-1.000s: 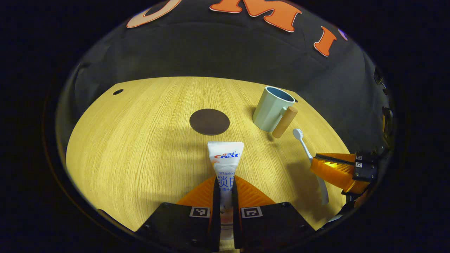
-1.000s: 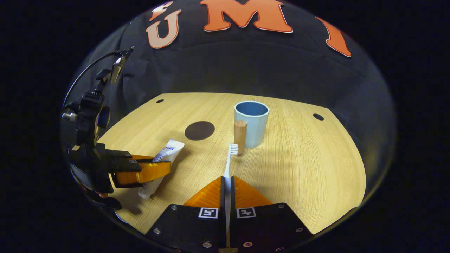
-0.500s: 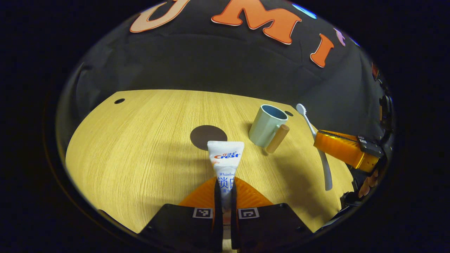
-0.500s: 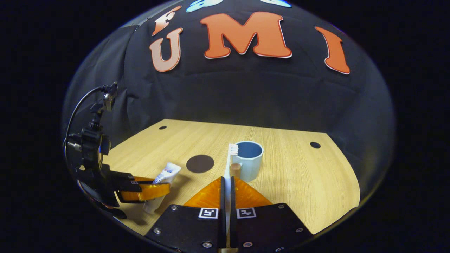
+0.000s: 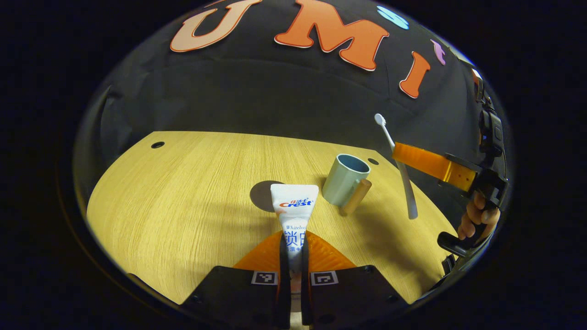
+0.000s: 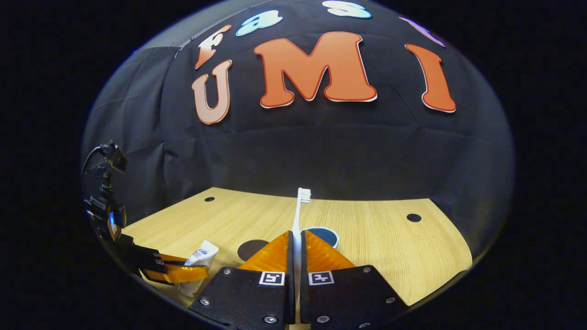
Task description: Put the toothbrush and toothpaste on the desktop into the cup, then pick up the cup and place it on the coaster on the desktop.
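white toothbrush (image 6: pixel 298 215) clamped in right gripper (image 6: pixel 296 243), pale blue cup (image 5: pixel 343 179) at its twelve o'clock; left gripper (image 5: pixel 293 245) pinches white toothpaste tube (image 5: pixel 293 208); misaligned drop could tip cup

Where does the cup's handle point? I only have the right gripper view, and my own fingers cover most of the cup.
Observer: In the left gripper view the cup stands upright, and its wooden handle sticks out toward the right gripper.
Operator: How much toothbrush hangs below my fingers?
Observer: The toothbrush is gripped nearer its head. The longer handle part hangs below, clear of the desk, beside the cup and not over it.
Operator: Is the other gripper's hold square?
Observer: Yes. The left gripper presses both sides of the toothpaste, with its flat end pointing toward the coaster.
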Tool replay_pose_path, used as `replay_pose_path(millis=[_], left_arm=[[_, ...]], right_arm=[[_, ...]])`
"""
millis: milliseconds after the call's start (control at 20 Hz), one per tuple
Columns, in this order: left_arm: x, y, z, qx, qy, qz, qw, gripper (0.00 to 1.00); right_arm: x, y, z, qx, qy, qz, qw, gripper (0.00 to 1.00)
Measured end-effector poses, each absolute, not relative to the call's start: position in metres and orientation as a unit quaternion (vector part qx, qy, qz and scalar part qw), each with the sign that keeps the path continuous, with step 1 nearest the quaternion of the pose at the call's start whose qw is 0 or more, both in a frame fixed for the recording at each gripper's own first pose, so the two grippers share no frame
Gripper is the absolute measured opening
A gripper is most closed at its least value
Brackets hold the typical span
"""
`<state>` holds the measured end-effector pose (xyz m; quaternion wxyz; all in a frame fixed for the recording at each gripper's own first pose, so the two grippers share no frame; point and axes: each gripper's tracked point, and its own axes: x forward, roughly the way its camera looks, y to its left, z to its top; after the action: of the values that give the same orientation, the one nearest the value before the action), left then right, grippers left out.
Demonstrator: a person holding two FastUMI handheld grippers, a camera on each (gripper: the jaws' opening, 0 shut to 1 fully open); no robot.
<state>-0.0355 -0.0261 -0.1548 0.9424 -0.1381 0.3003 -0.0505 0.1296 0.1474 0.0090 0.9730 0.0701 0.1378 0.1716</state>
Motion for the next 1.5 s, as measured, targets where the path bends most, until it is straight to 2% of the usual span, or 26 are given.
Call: replay_pose_path(millis=[400,750,1050,1500], left_arm=[[-0.037,-0.023,-0.147,-0.131,0.278,-0.045,0.951,0.12],[-0.041,-0.021,-0.14,-0.131,0.265,-0.032,0.955,0.13],[-0.045,-0.019,-0.135,-0.133,0.244,-0.031,0.96,0.13],[-0.045,-0.011,-0.095,-0.13,0.197,-0.029,0.971,0.12]], right_arm=[[0.174,0.152,0.022,0.12,0.072,0.175,0.975,0.04],[0.207,0.148,0.023,0.162,0.047,0.175,0.97,0.05],[0.224,0.141,0.022,0.178,0.021,0.166,0.97,0.04],[0.228,0.139,0.012,0.162,-0.008,0.15,0.975,0.05]])
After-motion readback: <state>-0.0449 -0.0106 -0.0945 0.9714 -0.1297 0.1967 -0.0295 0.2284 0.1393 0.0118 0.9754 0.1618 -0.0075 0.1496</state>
